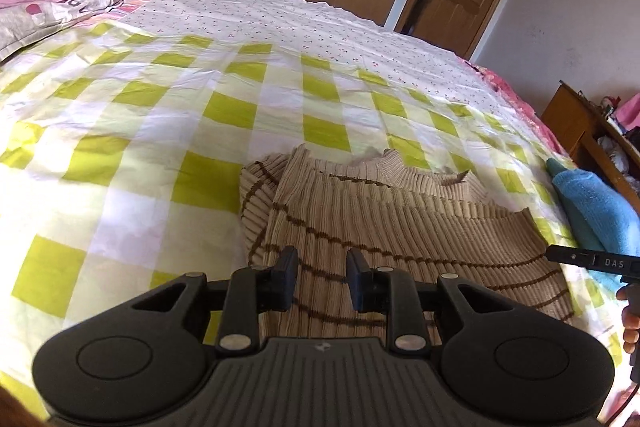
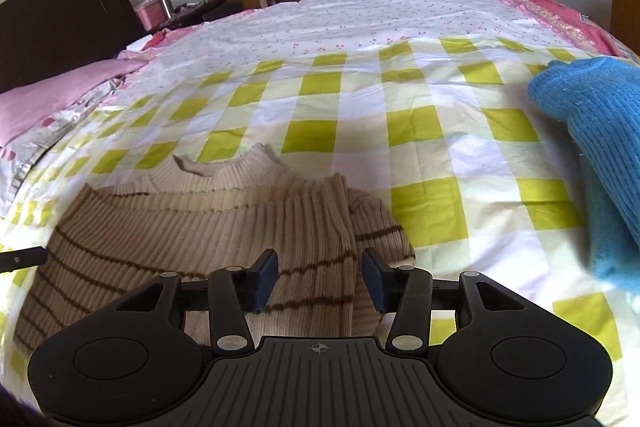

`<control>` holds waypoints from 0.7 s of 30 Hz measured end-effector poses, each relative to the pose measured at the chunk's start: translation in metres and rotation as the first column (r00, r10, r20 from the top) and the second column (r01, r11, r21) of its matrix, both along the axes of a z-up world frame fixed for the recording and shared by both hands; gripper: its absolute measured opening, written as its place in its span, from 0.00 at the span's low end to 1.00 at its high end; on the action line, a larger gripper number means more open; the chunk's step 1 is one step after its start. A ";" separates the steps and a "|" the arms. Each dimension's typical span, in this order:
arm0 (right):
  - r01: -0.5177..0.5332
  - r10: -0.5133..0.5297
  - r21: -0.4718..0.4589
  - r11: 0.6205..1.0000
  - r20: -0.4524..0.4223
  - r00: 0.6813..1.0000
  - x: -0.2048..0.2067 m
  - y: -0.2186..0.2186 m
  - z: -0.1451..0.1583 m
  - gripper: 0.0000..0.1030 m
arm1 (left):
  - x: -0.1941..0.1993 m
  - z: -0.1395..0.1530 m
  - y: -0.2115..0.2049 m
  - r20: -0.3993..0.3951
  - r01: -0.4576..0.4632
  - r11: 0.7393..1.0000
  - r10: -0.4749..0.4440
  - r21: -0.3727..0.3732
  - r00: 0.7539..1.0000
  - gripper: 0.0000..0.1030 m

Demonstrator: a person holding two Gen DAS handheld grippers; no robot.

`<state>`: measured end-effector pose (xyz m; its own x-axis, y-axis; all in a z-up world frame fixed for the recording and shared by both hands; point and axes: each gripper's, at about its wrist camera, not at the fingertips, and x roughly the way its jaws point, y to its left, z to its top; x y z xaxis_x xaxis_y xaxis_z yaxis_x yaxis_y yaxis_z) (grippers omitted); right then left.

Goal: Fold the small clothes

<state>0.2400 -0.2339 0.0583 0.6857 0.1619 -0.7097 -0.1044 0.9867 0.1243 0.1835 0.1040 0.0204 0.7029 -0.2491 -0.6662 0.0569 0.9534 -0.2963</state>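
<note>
- Left gripper (image 1: 322, 277) tilts down over the beige striped sweater (image 1: 384, 227), jaws parted, gripping nothing.
- Right gripper (image 2: 319, 281) likewise, released.
- Sweater lies folded at the bed's (image 2: 360, 99) near edge.
- Blue knit (image 2: 600, 131) sits toward the right edge.

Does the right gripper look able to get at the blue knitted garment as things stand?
Probably yes: the right gripper is open and empty, and only bare checked bedsheet lies between it and the blue knitted garment.

A beige striped sweater (image 1: 384, 223) is seen lying partly folded on the checked bedsheet (image 1: 160, 131). The left hand-held gripper (image 1: 322, 281) is held above it, jaws apart, nothing gripped. A blue knit garment (image 1: 596, 211) is seen at the right.
</note>
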 end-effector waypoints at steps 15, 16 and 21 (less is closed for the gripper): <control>0.164 -0.163 0.029 0.986 -0.027 0.986 0.020 -0.028 -0.012 0.16 | 0.025 -0.019 0.001 0.055 -0.129 0.988 0.124 0.089 0.991 0.20; 0.167 -0.167 0.013 0.986 0.001 0.986 0.016 -0.024 -0.005 0.16 | 0.023 -0.017 0.001 0.061 -0.127 0.988 0.122 0.086 0.991 0.20; 0.138 -0.133 -0.035 0.990 0.117 0.984 0.002 0.009 0.025 0.43 | 0.011 -0.009 0.002 0.106 -0.126 0.989 0.117 0.082 0.987 0.20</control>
